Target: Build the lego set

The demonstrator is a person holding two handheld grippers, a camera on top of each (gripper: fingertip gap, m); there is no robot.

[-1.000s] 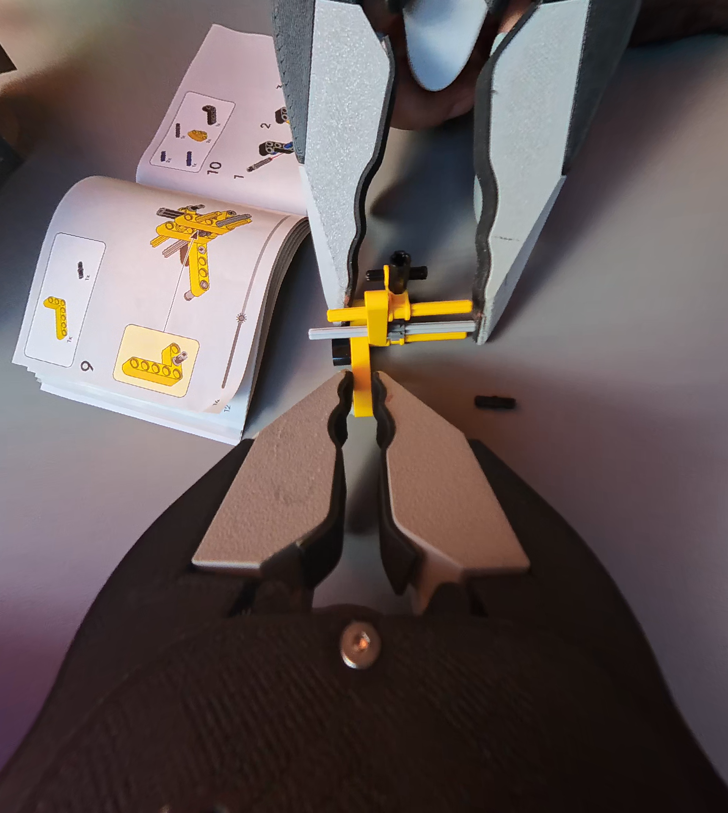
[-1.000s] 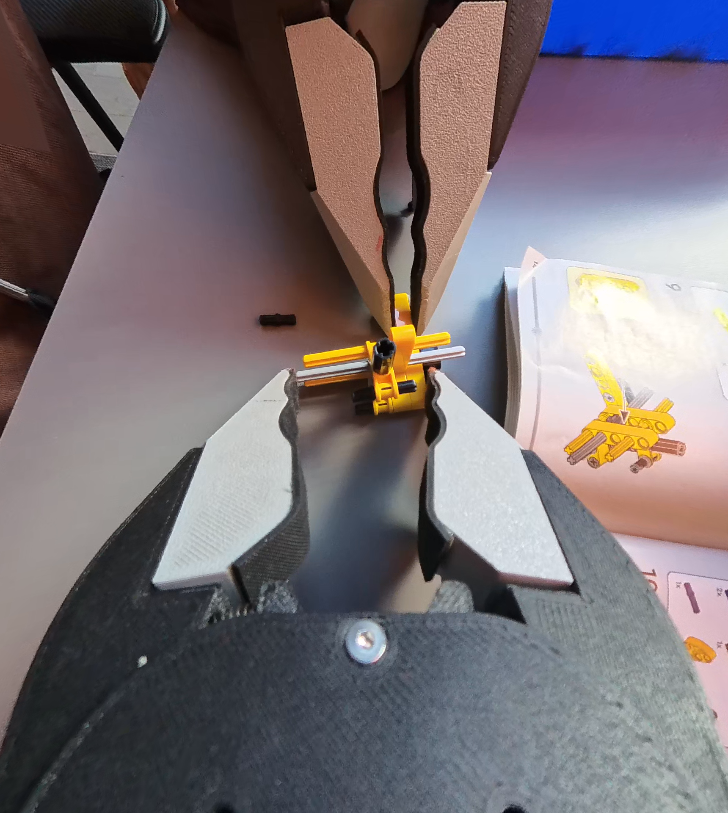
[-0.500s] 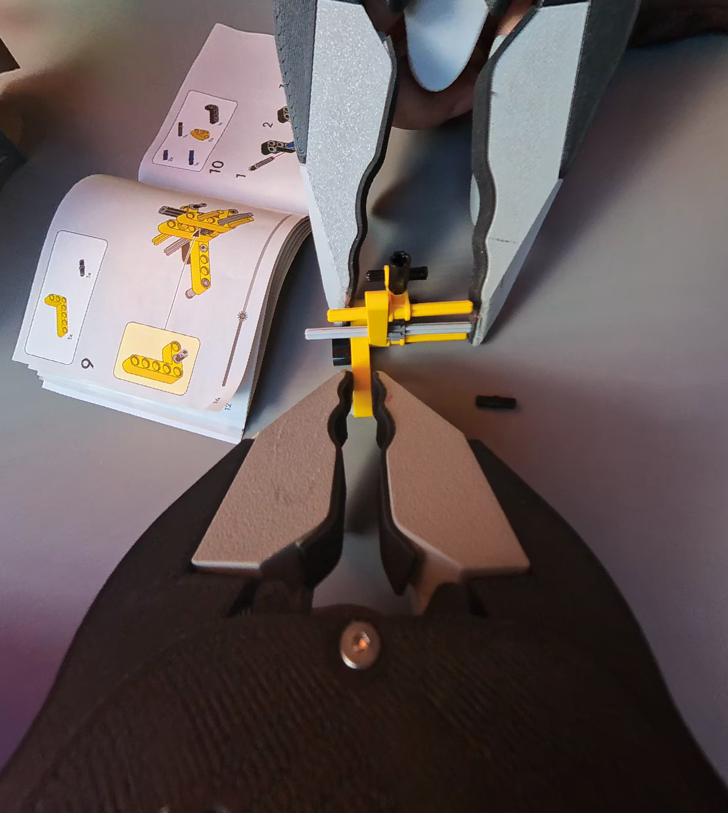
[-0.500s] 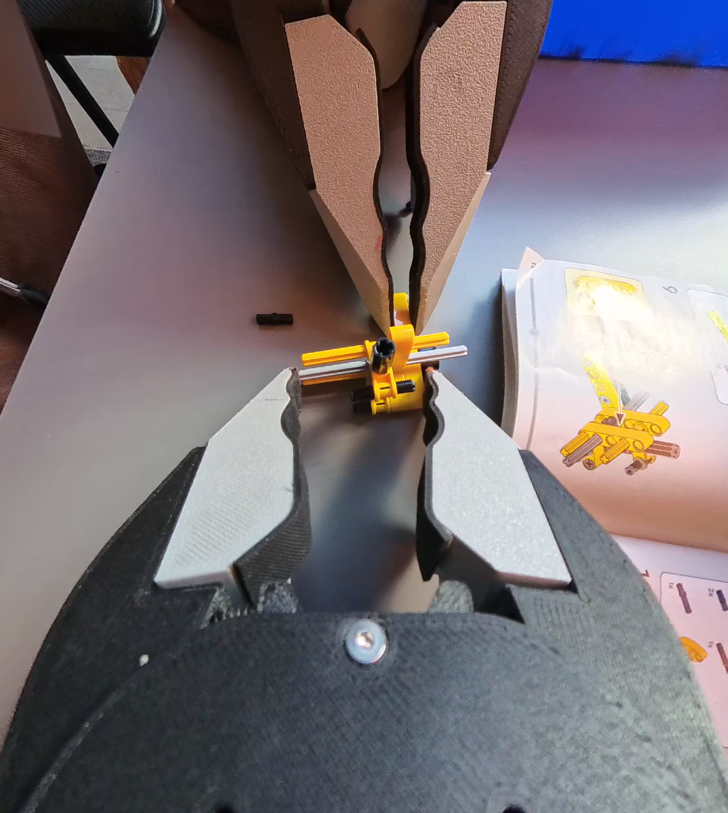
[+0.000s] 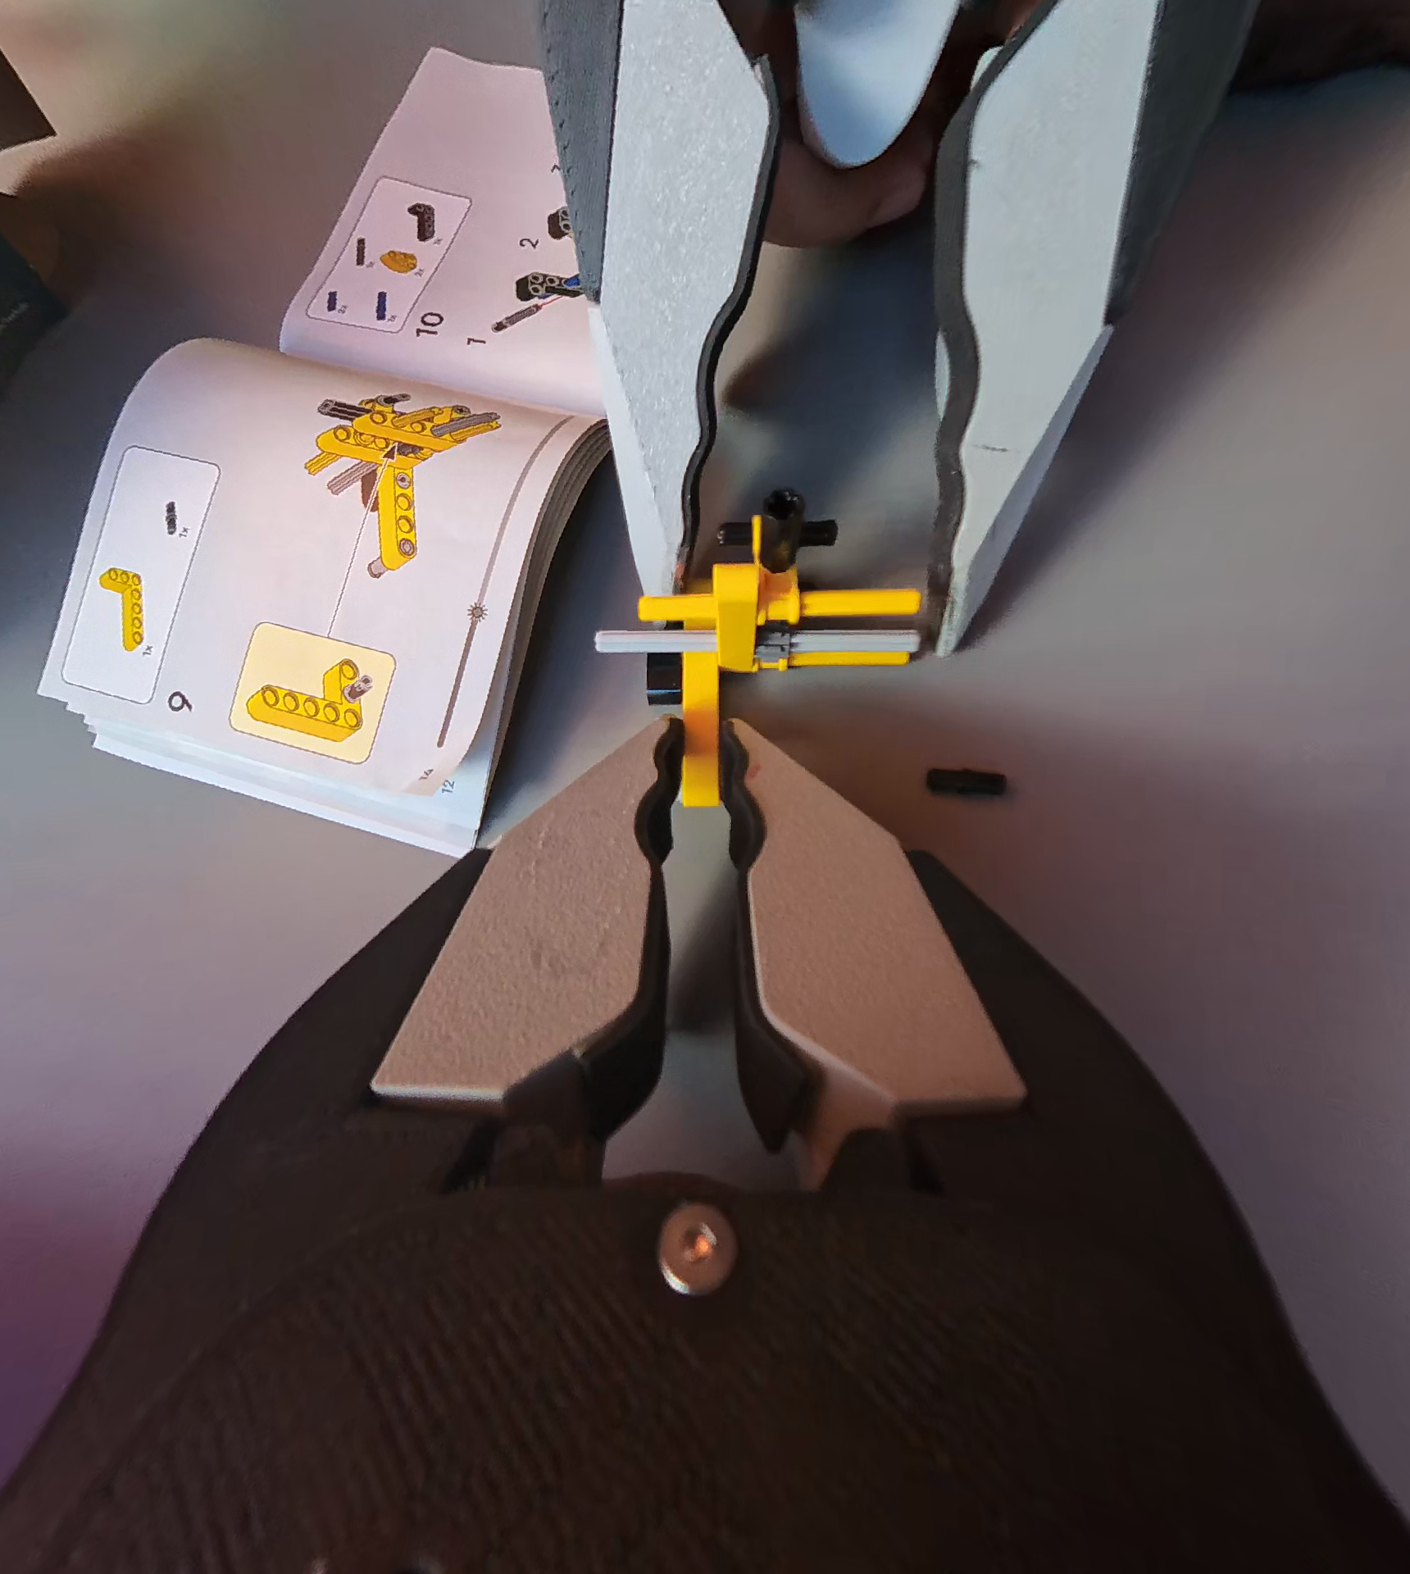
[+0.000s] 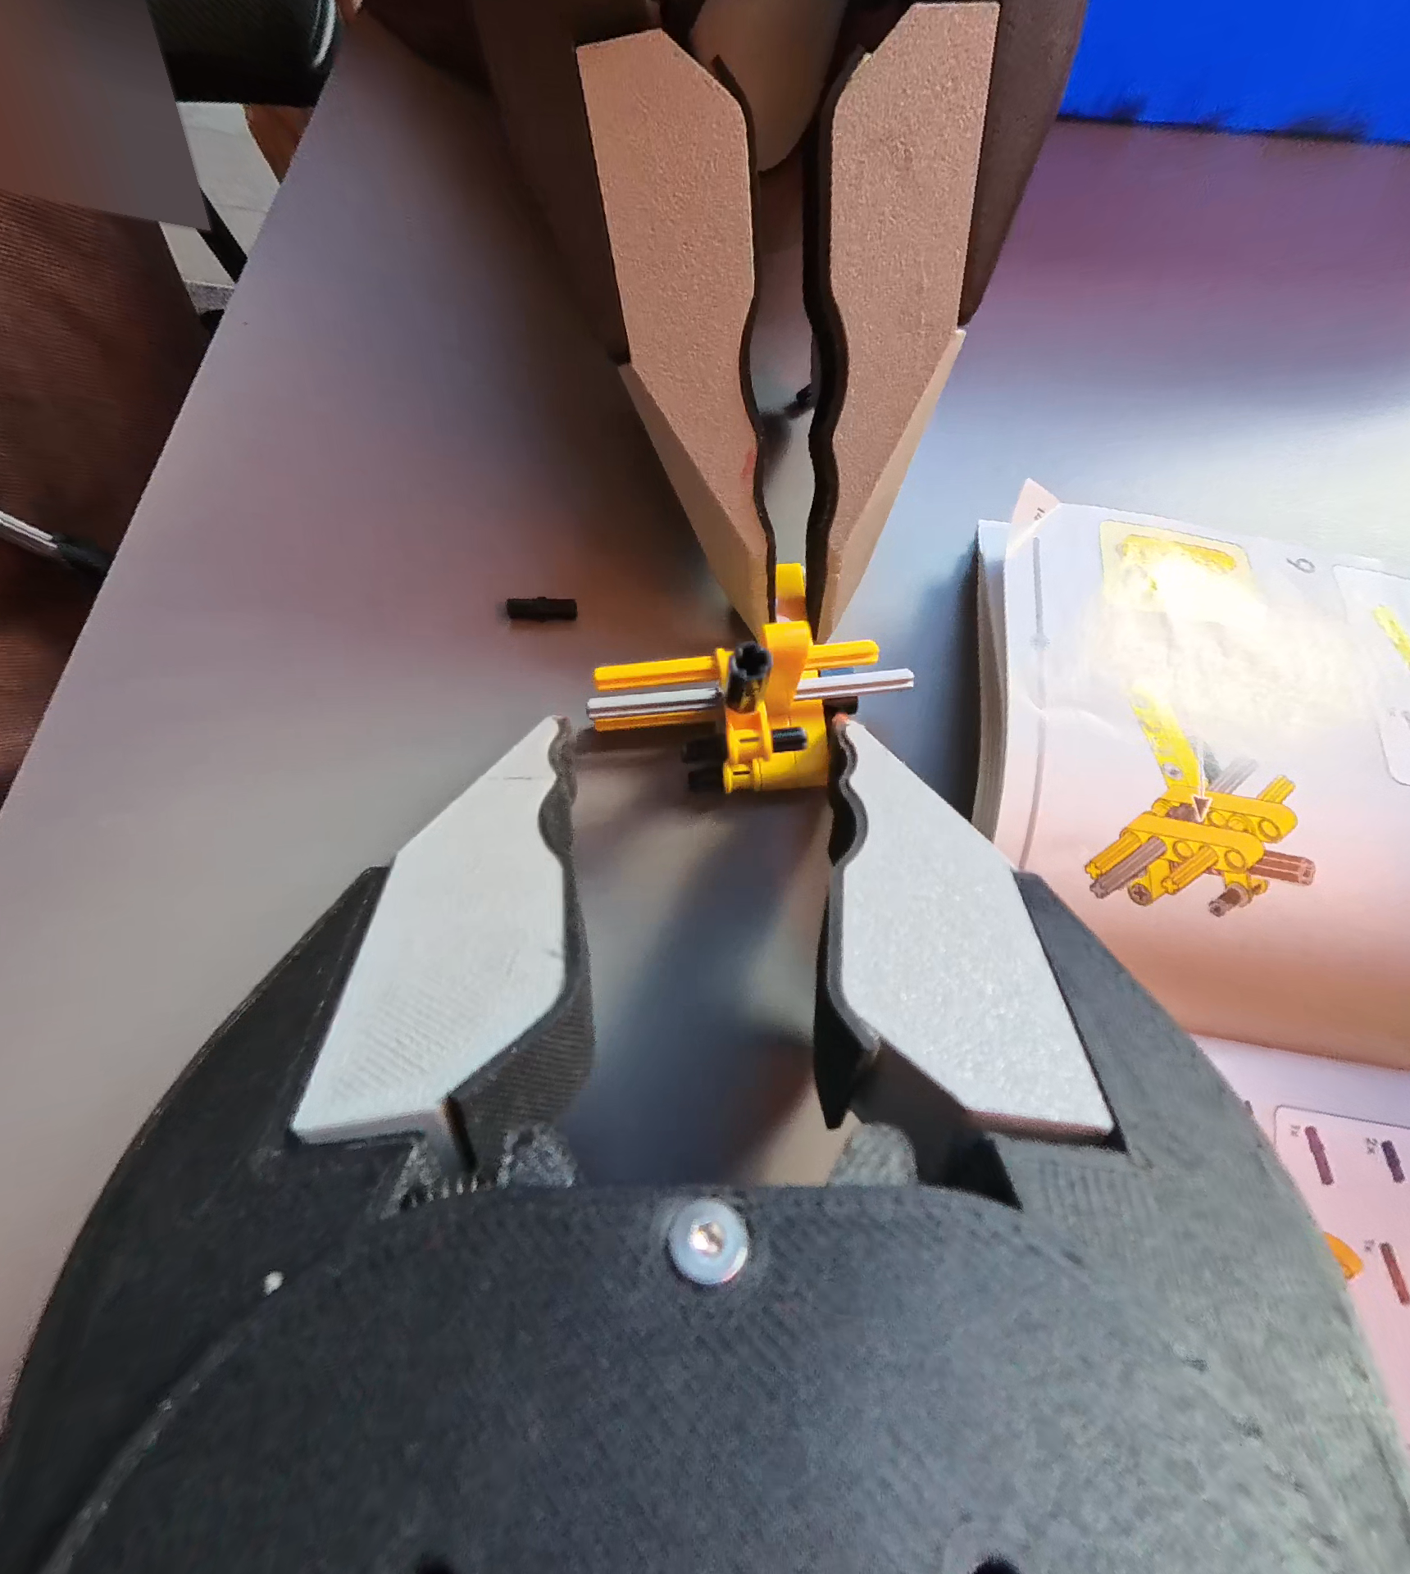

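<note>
1. The left gripper (image 5: 700, 749) is closed on the yellow beam (image 5: 700, 741) of a small brick model (image 6: 770, 715). Both dark pads press its sides, and only the beam's end is caught between the tips.

2. The model sits low over the grey table (image 5: 1196, 596), between the two grippers, which face each other. Yellow axles (image 5: 855, 603) and a grey axle (image 5: 846, 640) run crosswise through it, and black pins (image 6: 706, 762) stick out of its lower block.

3. The right gripper (image 6: 702, 737) is open, its fingers straddling the model. One finger (image 6: 897, 818) lies against the yellow block, while the other (image 6: 480, 818) stands clear, just beyond the axle ends.

4. A loose black pin (image 5: 966, 781) lies on the table just beside the grippers.

5. An open instruction booklet (image 5: 284, 554) lies farther off, on the other side.

6. Risks, as I judge them:
   - The tip-only hold on the beam could let the model pivot or slip if it is pushed sideways.
   - If the right fingers closed along the axles, they could drive them through their holes or pop joints apart.
   - The uneven contact could twist the model in the left grip.
   - A gripper sweeping low could knock the loose pin off the table.
</note>
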